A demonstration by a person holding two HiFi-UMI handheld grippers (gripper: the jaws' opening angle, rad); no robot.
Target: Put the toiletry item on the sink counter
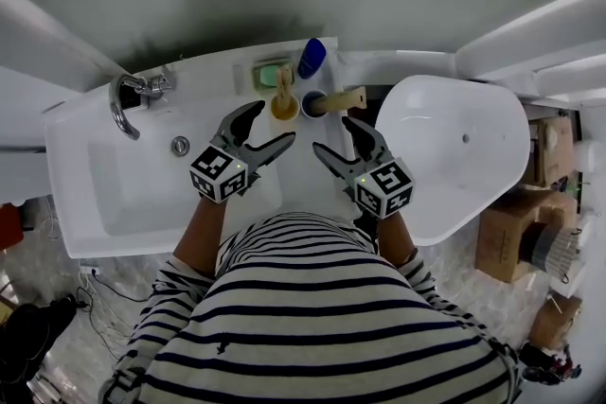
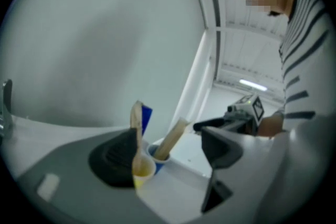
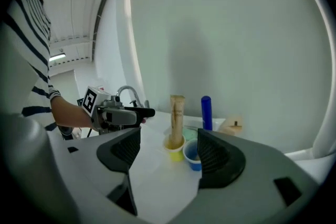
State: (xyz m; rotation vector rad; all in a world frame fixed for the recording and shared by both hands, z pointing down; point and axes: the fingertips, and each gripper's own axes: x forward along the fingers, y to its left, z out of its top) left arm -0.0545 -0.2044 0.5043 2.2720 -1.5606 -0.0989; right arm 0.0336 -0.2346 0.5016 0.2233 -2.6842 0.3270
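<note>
- White sink counter: its basin is sunk at 9 o'clock, with the faucet at 10 o'clock.
- Yellow cup stands toward 12 o'clock, with the blue cup just beside it at its 3 o'clock.
- Green soap dish and blue bottle sit at the 12 o'clock edge.

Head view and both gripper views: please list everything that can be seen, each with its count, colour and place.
Sink counter: one, white, under the wall.
Faucet: one, silver, back left of the basin.
Cups: two, yellow cup and blue cup, side by side at the counter's back.
Tubes: two, beige, one in the yellow cup, one in the blue cup.
Bottle: one, blue, behind the cups.
Soap, probably: one, green, left of the bottle.
Bathtub: one, white, right of the counter.
Boxes: brown, on the floor, far right.
Shirt: one, striped, bottom.
Left gripper, right gripper: black jaws, open, empty, above the counter.
</note>
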